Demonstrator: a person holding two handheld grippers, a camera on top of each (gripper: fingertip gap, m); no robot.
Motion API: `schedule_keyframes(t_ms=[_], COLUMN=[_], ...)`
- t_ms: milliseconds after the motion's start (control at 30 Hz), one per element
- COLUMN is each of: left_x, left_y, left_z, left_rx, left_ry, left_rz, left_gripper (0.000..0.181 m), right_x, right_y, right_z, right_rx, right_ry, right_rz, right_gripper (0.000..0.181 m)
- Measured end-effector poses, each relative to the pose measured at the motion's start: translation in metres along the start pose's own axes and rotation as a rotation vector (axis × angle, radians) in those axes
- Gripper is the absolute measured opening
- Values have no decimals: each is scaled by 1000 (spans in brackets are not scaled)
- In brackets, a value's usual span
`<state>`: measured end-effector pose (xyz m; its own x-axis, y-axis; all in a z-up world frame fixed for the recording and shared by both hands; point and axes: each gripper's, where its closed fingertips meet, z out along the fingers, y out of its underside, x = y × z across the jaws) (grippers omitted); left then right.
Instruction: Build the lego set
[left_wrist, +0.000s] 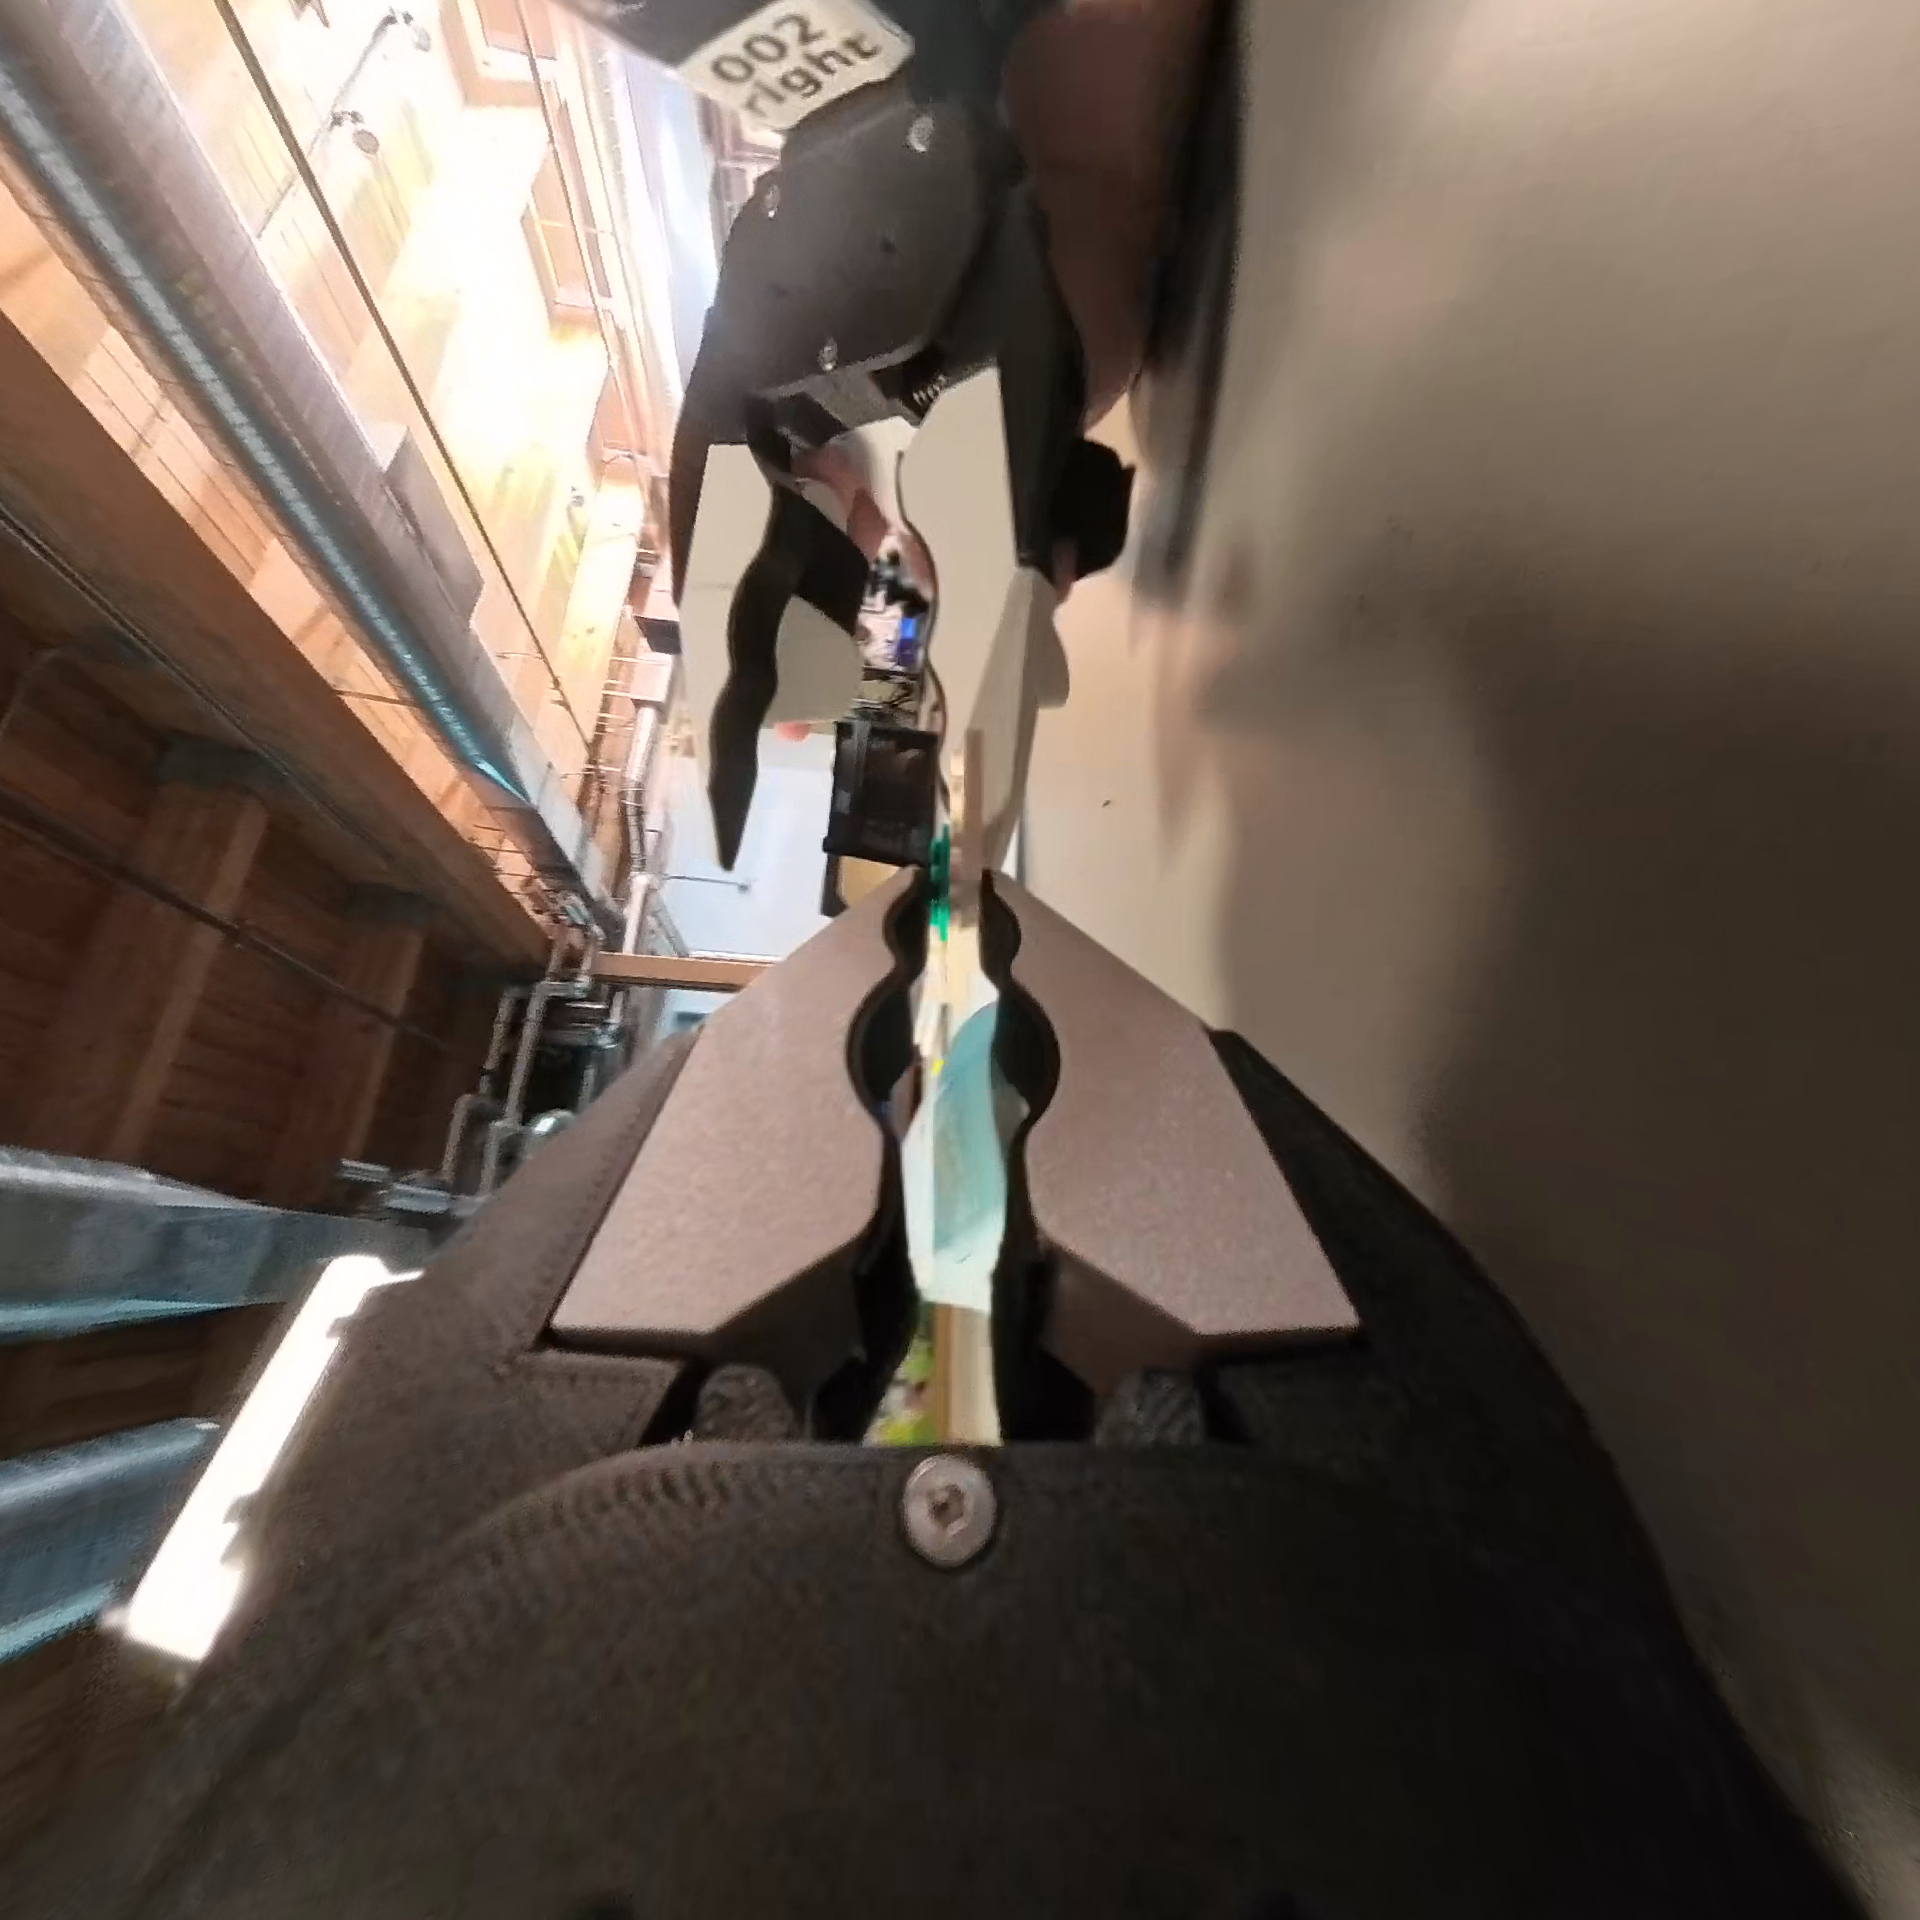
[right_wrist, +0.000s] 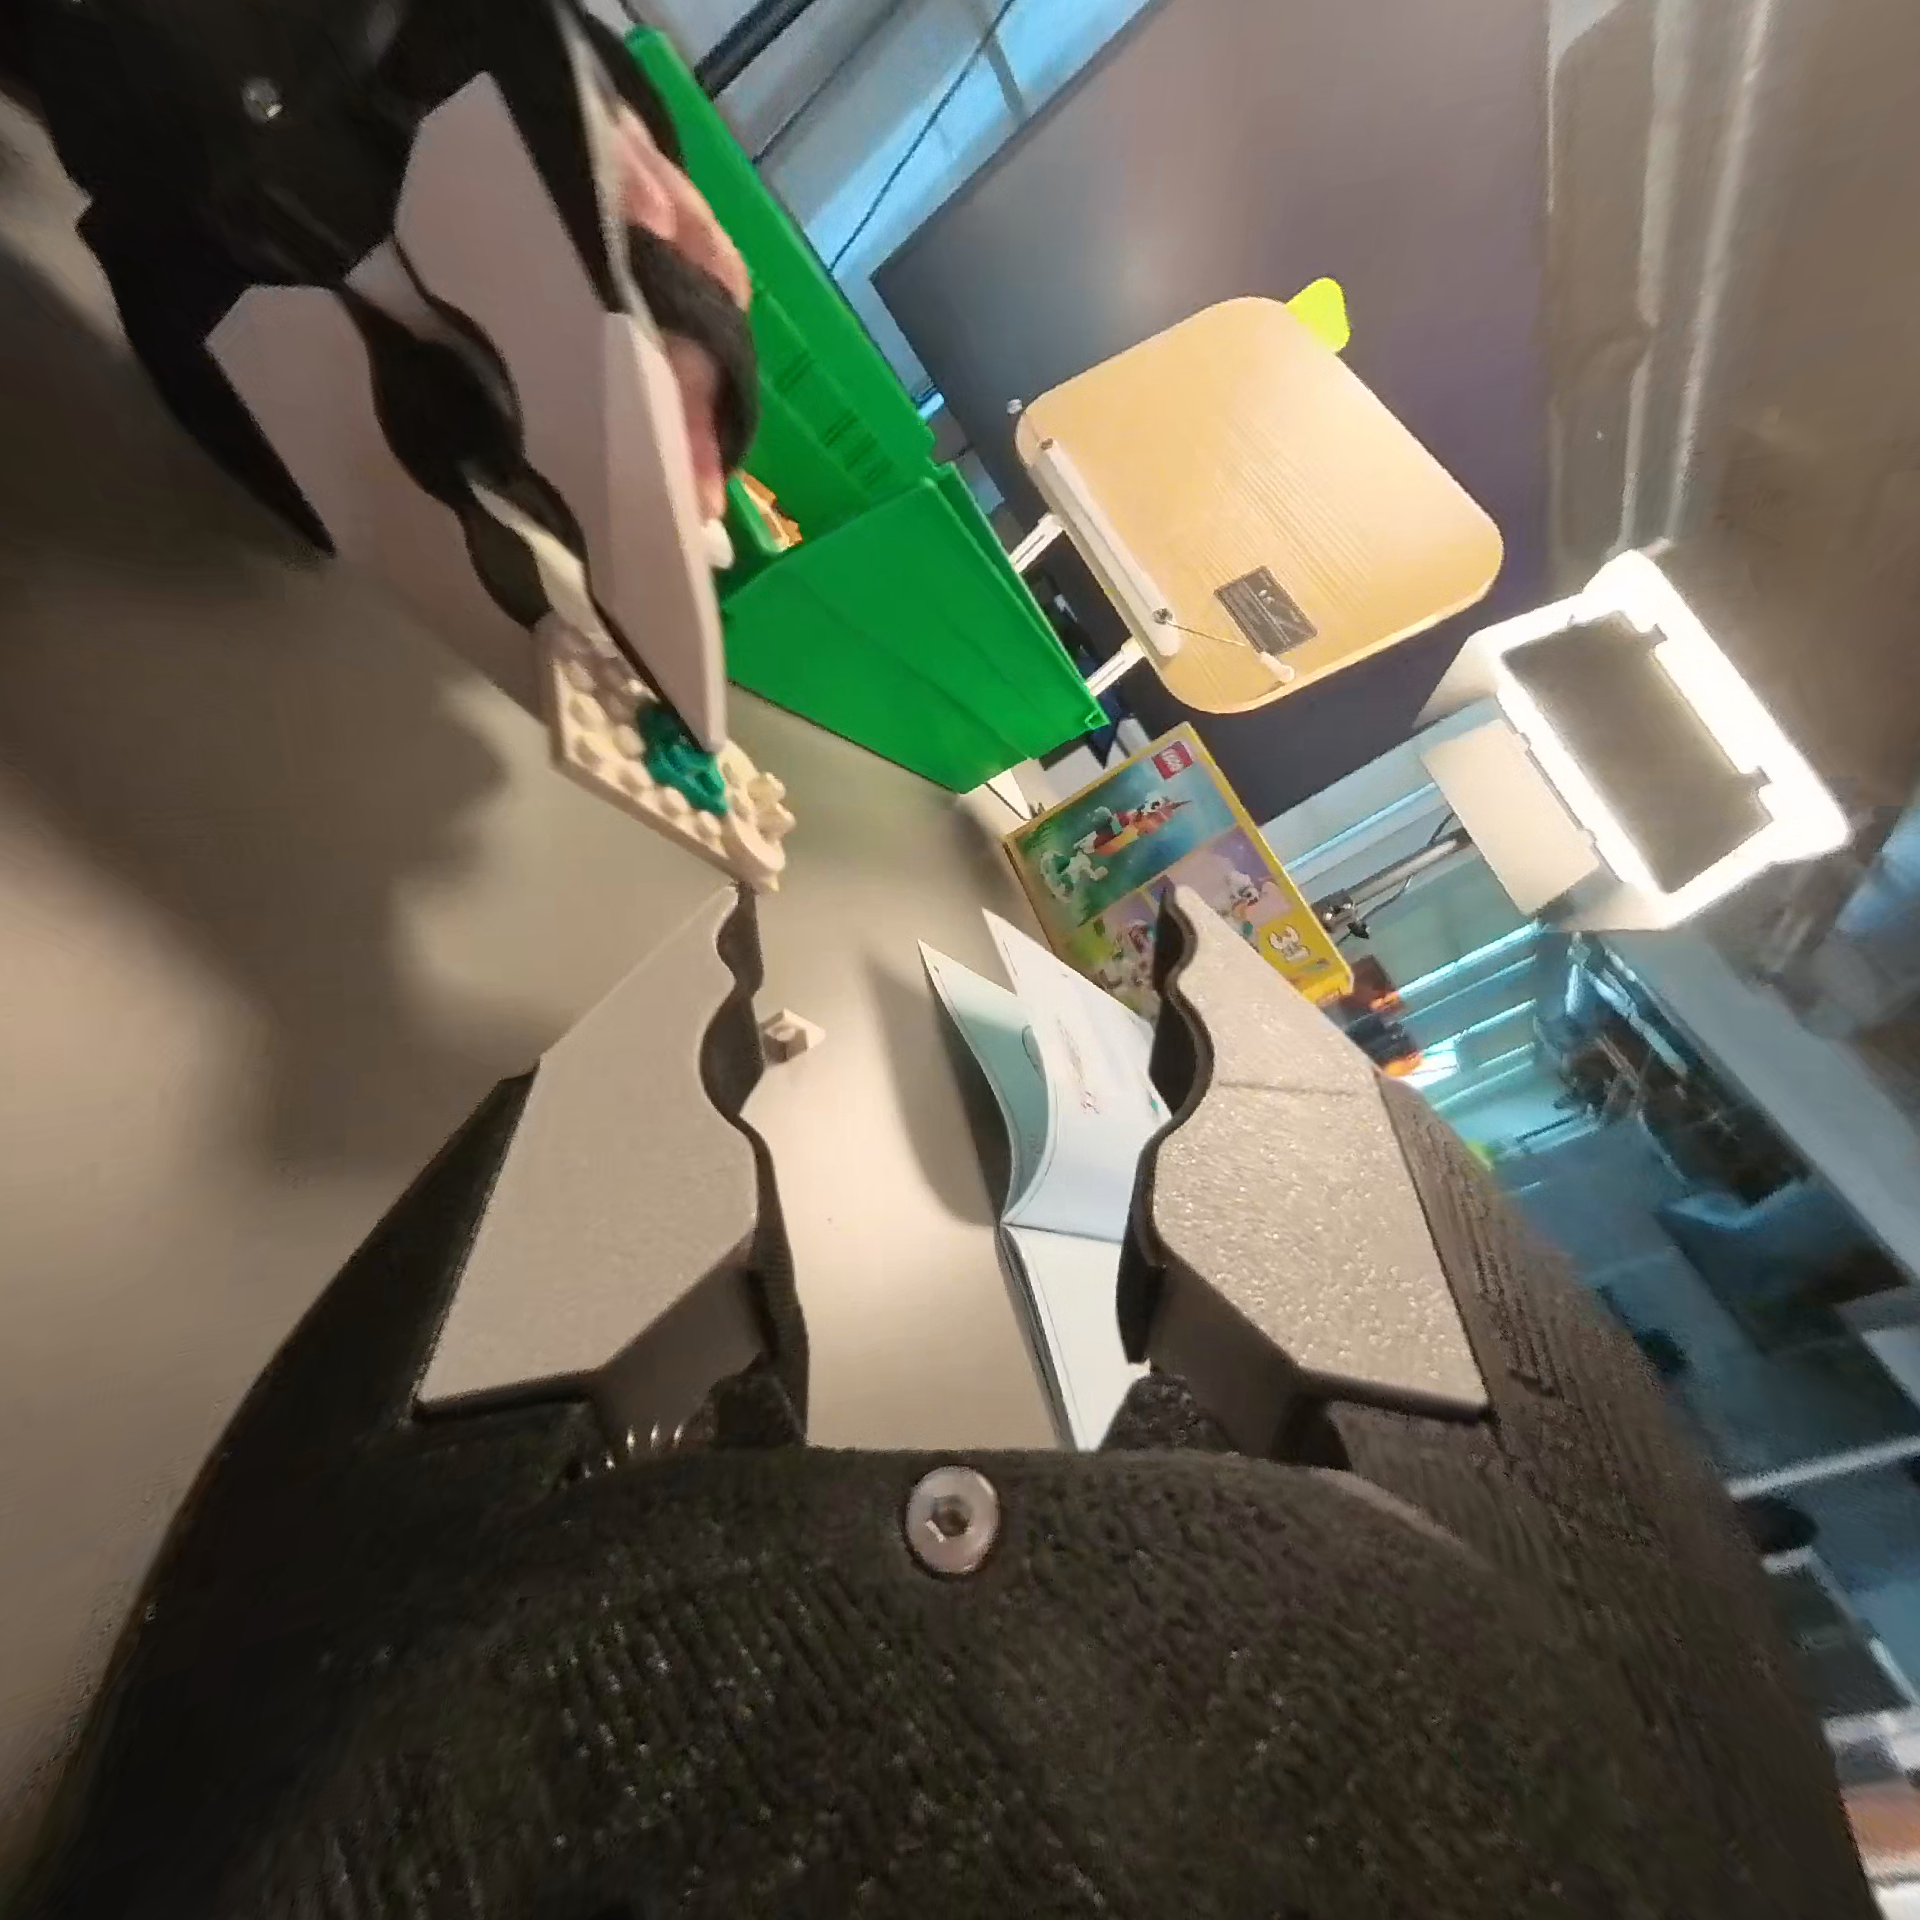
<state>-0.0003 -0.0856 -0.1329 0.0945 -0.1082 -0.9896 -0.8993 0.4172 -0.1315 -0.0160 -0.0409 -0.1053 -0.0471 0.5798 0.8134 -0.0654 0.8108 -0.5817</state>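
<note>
We see the white lego plate (left_wrist: 975, 821) only edge-on, largely hidden between the left hand-held gripper (left_wrist: 954, 883) fingertips. Instruction booklet (right_wrist: 1049, 1122) partly hidden behind right hand-held gripper (right_wrist: 956, 914) finger. Worktop (left_wrist: 1558, 623) blurred.

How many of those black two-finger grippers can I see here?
2. The left black two-finger gripper is clamped on a white studded Lego plate carrying a teal piece. The right black two-finger gripper is open and empty, beside it.
</note>
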Motion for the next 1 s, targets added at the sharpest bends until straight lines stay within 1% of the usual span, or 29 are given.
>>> schedule_keyframes(t_ms=[100,200,300,367,467,500,633,733,800,967,1000], left_x=[-1,-10,-12,-12,-18,-18,-12,-7,-3,5,7], left_y=[5,4,-6,-15,-26,-27,-15,4,15,28,29], left_z=[7,12,16,18,18,18,20,24,25,27,27], left_rx=[-18,0,60,108,175,180,135,36,-22,-117,-131], left_ry=[-1,-12,6,27,8,10,14,21,32,61,63], left_rz=[-59,-155,-227,-255,-285,-290,-225,-179,-164,-140,-125], left_gripper=[8,7,7,7,7,7,8,8,7,7,13], right_x=[-16,-26,-21,-19,-24,-24,-24,-22,-23,-24,-22], right_y=[-4,-7,-7,-11,-20,-21,-11,1,5,16,19], right_z=[0,2,2,-2,-9,-11,-10,-7,-6,-3,-3], right_rx=[43,66,71,97,143,147,75,-6,-44,-121,-137], right_ry=[-66,-93,-59,-57,-106,-113,-101,-57,-50,-51,-44], right_rz=[-110,-206,-250,-235,-199,-197,-310,-467,-535,-591,-594], right_gripper=[73,69,54,38,14,13,10,10,9,9,9])
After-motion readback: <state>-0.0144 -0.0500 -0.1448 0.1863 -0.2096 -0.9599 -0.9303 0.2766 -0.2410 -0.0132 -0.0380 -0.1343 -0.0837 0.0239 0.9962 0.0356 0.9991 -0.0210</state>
